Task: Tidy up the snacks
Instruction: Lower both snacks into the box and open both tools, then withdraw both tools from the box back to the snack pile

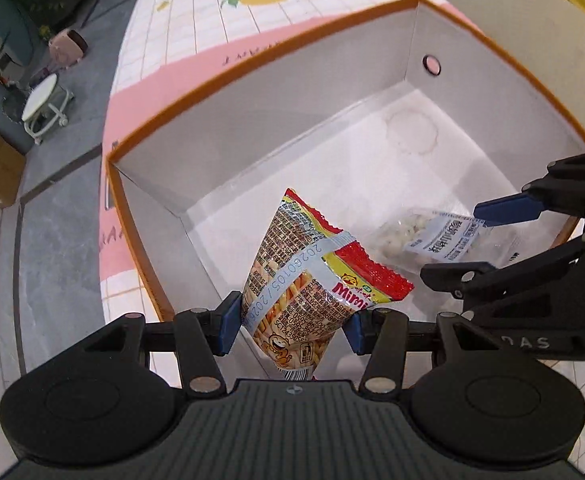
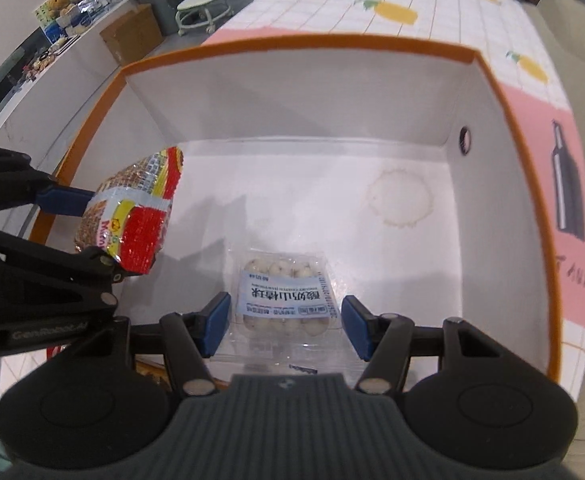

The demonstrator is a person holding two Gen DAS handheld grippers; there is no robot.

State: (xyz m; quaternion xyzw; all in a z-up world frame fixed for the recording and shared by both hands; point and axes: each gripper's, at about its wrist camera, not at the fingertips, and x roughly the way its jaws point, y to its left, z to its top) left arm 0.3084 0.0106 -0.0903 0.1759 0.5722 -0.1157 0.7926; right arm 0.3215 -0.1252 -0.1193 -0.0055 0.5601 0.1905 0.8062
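Inside the box: a red-and-yellow foil snack bag (image 1: 312, 292) hangs over the near-left corner of the white orange-rimmed cardboard box (image 1: 252, 64), clamped low down between the blue pads of the left gripper (image 1: 290, 326).
Handling, bag: likely light, air-puffed and crinkly; the foil looks slippery, so the flat sealed end seems the safest hold.
Clear packet: a transparent packet of pale round sweets with a blue-white label (image 2: 286, 294) lies flat on the box floor.
Right gripper (image 2: 286, 322): jaws spread wide either side of that packet, gripping nothing.
Handling, packet: soft film, probably slick; pinch across the sides.
Surface: worktop under a white grid cloth with yellow fruit print and pink band (image 2: 392, 0).
Room: grey floor, a round white stool (image 2: 202, 4), a brown carton (image 2: 132, 36).
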